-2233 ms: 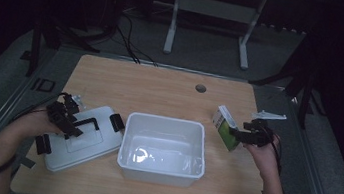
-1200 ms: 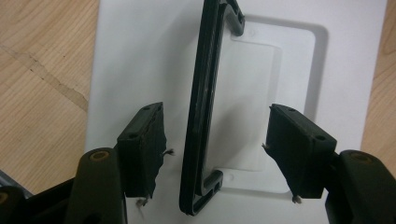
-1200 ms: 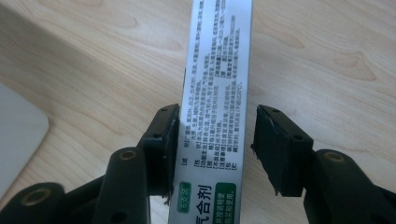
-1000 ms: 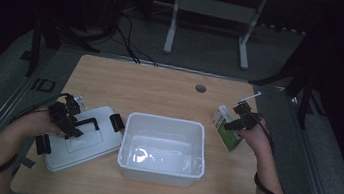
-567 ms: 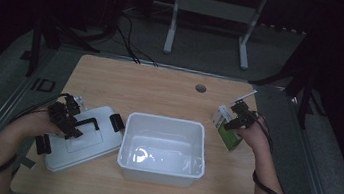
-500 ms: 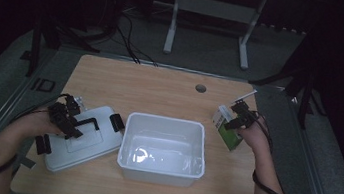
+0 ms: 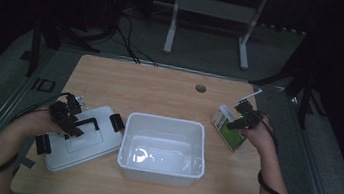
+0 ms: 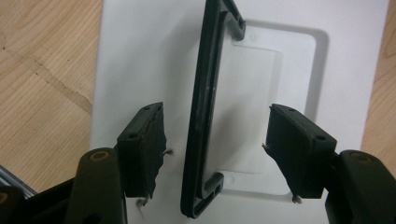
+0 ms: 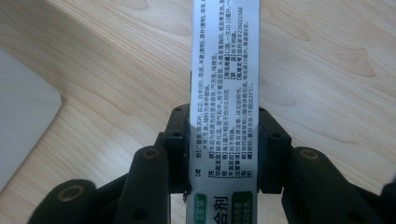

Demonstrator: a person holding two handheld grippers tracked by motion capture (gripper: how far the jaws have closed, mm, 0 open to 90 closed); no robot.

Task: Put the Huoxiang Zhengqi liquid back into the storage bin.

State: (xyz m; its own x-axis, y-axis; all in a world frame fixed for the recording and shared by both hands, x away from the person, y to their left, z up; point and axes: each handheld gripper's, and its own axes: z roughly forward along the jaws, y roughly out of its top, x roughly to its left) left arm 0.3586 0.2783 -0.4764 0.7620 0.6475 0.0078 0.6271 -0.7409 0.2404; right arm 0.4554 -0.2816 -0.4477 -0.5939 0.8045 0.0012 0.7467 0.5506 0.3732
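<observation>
A green and white carton (image 7: 231, 135) stands on the wooden table at the right. My right gripper (image 7: 243, 117) is over it, and its jaws have just been closing. In the right gripper view both pads press the sides of the printed carton (image 9: 224, 70), so the right gripper (image 9: 224, 140) is shut on it. At the left lies a white lid (image 7: 81, 140) with a black handle (image 7: 86, 125). My left gripper (image 7: 72, 127) hovers over it. In the left gripper view the left gripper (image 8: 215, 112) is open, with the handle (image 8: 201, 116) between its jaws, untouched, above the lid (image 8: 140, 56).
An empty white bin (image 7: 166, 120) sits in the middle of the table between the two hands. A round cable hole (image 7: 201, 88) lies toward the far edge. Metal stand legs (image 7: 211, 11) and cables are on the floor beyond the table.
My right gripper came in from the right of the carton, moved over its top and closed on it. The left gripper and the lid have stayed put.
</observation>
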